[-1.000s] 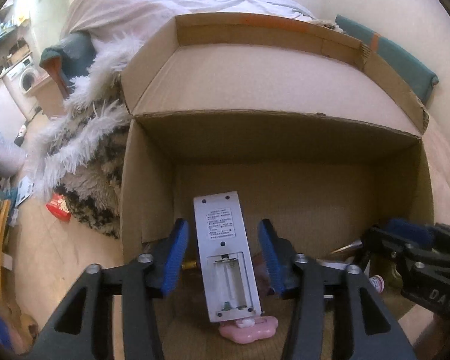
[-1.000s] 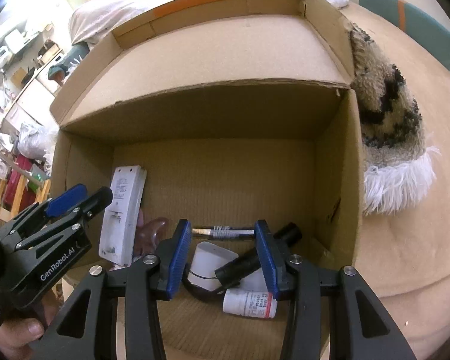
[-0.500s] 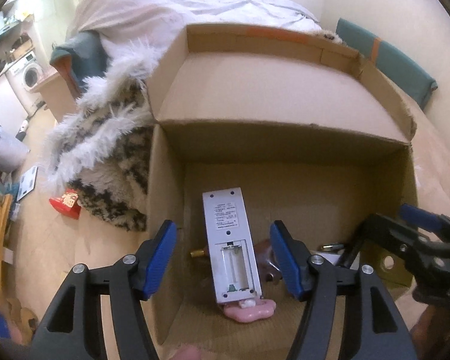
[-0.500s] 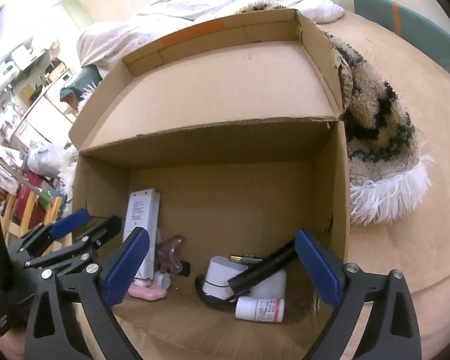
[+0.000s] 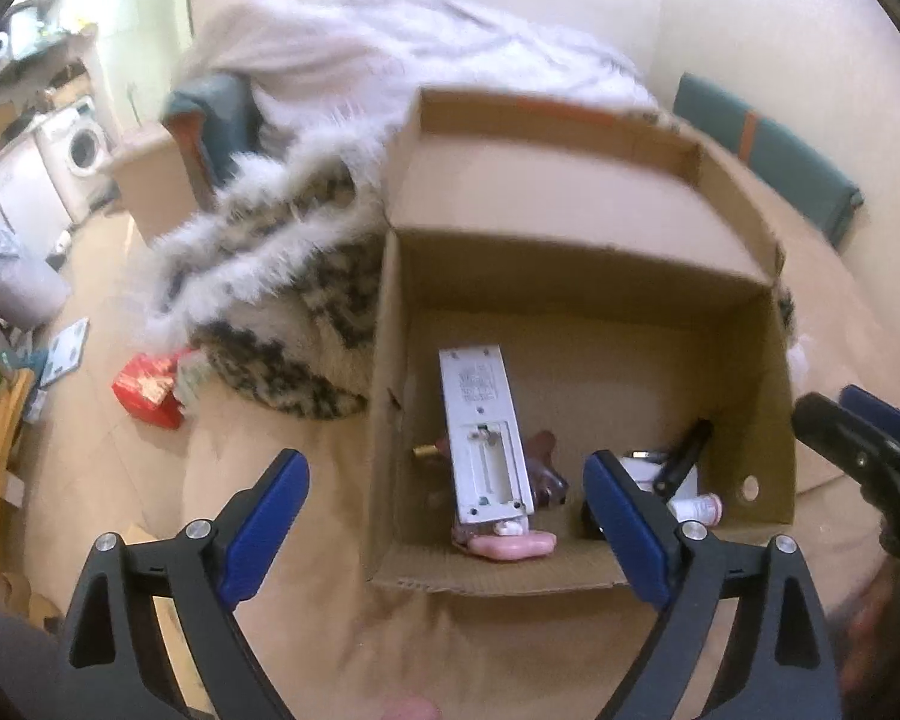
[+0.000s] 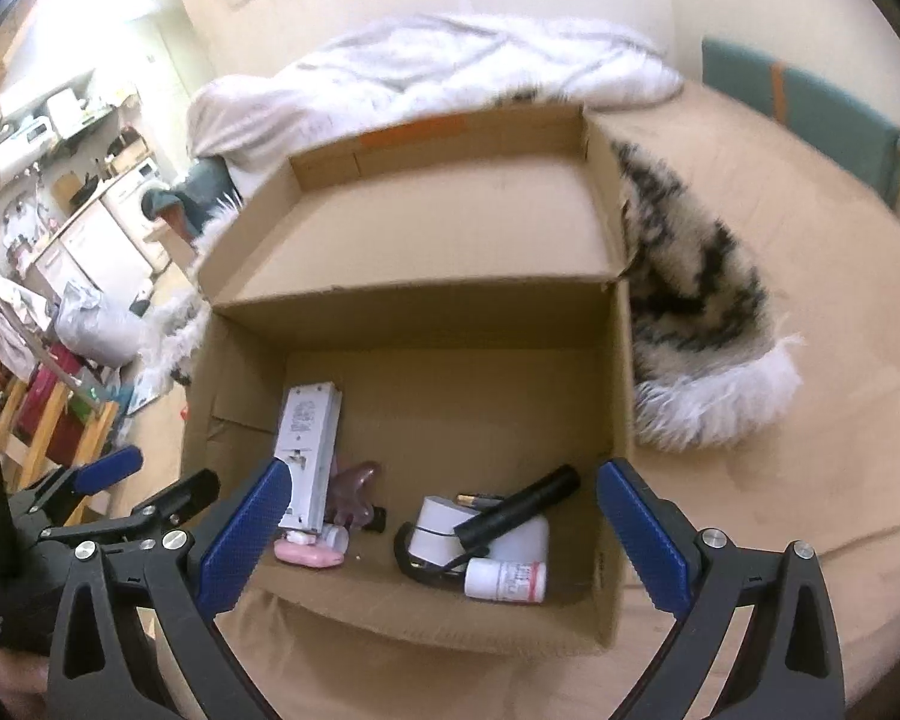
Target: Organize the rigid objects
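Two grippers hang above an open cardboard box (image 6: 621, 408) that sits on a tan cover; the left gripper (image 5: 444, 516) has just been opening, its blue pads now spread wide with nothing pressed between them; the right gripper (image 6: 438, 528) has also just opened to its widest and holds nothing. Inside the box, against its left wall, a white remote (image 6: 309, 450) leans upright with its back and empty battery bay showing in the left view; its lower end rests on a flat pink thing (image 5: 510, 546), and a purple translucent piece (image 6: 357, 489) lies just beside it. Toward the right side of the box floor a black torch (image 6: 519, 507) lies tilted across a white block (image 6: 444, 525); a black cord (image 6: 414, 558) curls around the block, and a small white bottle (image 6: 504, 579) with a red-printed label lies on its side in front, touching it. A thin pen-like stick (image 6: 480, 499) shows behind the block; what it is I cannot tell. A small brass-coloured item (image 5: 426, 451) peeks out left of the remote in the left view. A shaggy spotted throw (image 6: 690, 324) lies against the box on its right and left sides; a white duvet (image 6: 450, 66) is heaped behind; a red packet (image 5: 147, 390) lies on the cover left of the box.
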Motion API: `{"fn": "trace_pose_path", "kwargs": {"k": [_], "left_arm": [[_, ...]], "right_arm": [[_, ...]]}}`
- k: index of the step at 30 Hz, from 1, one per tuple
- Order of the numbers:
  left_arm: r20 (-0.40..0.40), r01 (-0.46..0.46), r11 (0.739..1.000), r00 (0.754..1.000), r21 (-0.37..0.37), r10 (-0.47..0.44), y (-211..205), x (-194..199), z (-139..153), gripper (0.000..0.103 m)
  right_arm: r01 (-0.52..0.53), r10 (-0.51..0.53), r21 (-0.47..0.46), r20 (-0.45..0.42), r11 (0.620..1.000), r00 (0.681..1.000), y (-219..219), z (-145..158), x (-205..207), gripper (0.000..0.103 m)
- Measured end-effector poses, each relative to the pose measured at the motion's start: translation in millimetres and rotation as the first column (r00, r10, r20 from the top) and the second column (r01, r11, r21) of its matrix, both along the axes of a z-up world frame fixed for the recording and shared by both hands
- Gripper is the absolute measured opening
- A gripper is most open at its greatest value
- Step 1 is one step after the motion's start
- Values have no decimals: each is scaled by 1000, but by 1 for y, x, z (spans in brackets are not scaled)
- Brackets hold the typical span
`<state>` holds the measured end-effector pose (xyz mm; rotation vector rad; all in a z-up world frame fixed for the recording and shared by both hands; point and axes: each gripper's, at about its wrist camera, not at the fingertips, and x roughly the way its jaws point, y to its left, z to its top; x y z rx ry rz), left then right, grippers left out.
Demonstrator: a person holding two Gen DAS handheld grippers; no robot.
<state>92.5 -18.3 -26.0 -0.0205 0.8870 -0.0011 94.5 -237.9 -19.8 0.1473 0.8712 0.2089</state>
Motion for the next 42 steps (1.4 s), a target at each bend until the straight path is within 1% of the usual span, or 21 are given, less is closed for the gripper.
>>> {"fn": "trace_pose_path", "kwargs": {"k": [3, 7, 10, 11, 13, 14, 17, 22, 25, 31, 35, 42], "left_arm": [[62, -14, 1000, 998, 10, 13, 5, -16, 14, 94], [117, 16, 1000, 993, -2, -16, 6, -40, 27, 95], [147, 13, 1000, 989, 3, -14, 7, -54, 30, 95], [150, 4, 1000, 989, -10, -3, 8, -58, 31, 96], [146, -16, 999, 989, -30, 20, 12, -60, 29, 102], [137, -25, 999, 990, -37, 30, 14, -60, 26, 103], [117, -26, 999, 993, -37, 30, 14, -57, 21, 103], [143, -33, 999, 989, -16, 35, 10, -56, 18, 103], [138, -20, 1000, 990, -13, 22, 8, -54, 16, 103], [136, -28, 1000, 990, -8, 29, 9, -53, 14, 103], [117, -26, 1000, 993, -18, 28, 10, -51, 11, 103], [131, -26, 1000, 991, -8, 27, 8, -54, 14, 103]], "right_arm": [[3, -1, -28, 60, 1000, 998, -1, 14, -18, 103], [11, -9, -19, 95, 1000, 995, -6, 24, -42, 103], [16, -13, -28, 113, 999, 993, -6, 27, -57, 103], [19, -16, -26, 115, 999, 993, -6, 26, -61, 103], [31, -28, -18, 111, 999, 993, -7, 23, -68, 103], [34, -33, -13, 107, 999, 994, -7, 20, -71, 103], [50, -47, -21, 108, 999, 993, -4, 15, -74, 103], [60, -55, -36, 133, 998, 990, 1, 13, -68, 103], [60, -54, -48, 125, 997, 991, 3, 9, -66, 103], [69, -62, -53, 126, 996, 990, 3, 7, -64, 103], [73, -66, -54, 120, 996, 991, 2, 6, -63, 103], [71, -63, -63, 120, 995, 991, 2, 5, -63, 103]]}}
